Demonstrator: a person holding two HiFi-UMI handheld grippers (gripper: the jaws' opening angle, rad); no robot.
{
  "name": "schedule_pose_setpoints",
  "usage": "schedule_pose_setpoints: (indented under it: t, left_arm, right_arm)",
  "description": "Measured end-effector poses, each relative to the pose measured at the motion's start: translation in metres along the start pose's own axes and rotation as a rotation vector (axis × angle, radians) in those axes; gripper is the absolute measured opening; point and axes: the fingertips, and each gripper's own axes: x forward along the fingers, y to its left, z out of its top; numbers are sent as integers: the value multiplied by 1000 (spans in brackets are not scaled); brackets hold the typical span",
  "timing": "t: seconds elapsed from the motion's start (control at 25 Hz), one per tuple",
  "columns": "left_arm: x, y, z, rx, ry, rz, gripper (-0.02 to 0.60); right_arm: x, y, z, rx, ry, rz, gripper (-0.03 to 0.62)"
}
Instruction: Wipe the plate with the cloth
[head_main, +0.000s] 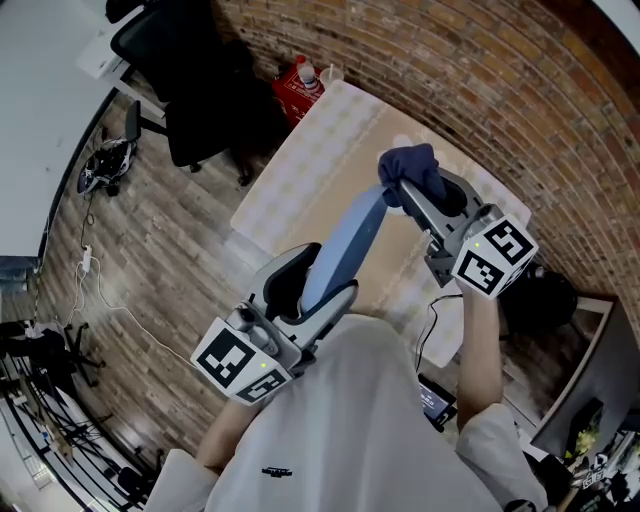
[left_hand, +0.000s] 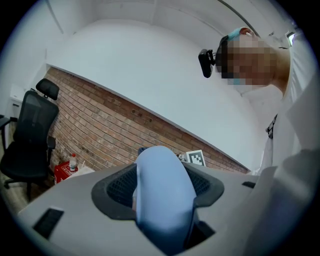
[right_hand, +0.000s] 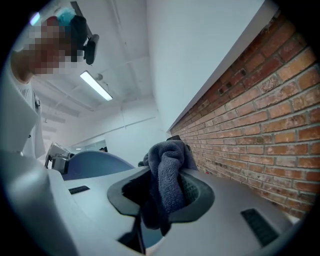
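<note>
up above the desk (head_main: 292, 175), the left hand-held gripper (head_main: 318, 288) is clamped on the near rim of the pale blue plate (head_main: 350, 243). the plate shows edge-on, its long axis slanting away toward the right hand-held gripper (head_main: 418, 196). that one is clenched on a bunched dark blue cloth (head_main: 412, 168), which meets the plate's far rim.

A pale beige rectangular tabletop (head_main: 285, 190) stands on grey-brown wood-plank flooring (head_main: 170, 270), its far edge along a red brick wall (head_main: 500, 90); just off its far left corner sits a red box (head_main: 290, 95) — a small red-capped bottle (head_main: 307, 74) upright at it; a black mesh office chair (head_main: 195, 95) stands near the left edge; a thin white cable (head_main: 100, 295) trails over the planks.
</note>
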Motion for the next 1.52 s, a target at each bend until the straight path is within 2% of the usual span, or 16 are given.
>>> schedule_pose_setpoints:
  t: [0.44,0.96,1.2,1.52]
  left_arm:
    - [-10,2,1,-21,-20,2,267]
    - [-11,2,4,-20,-29,0,267]
    - [-10,3,5,-19,-38,-4,267]
    - [-9,4,10,-20,-51,-7,267]
  right_arm:
    - [-1,-9,-46,63,134,-33,120]
    - [-1,-24,-95,-4,303,-81,120]
    - [-1,-23,-118,-14,320,-39,120]
    - [-3,-13,-157,-52,424,18,120]
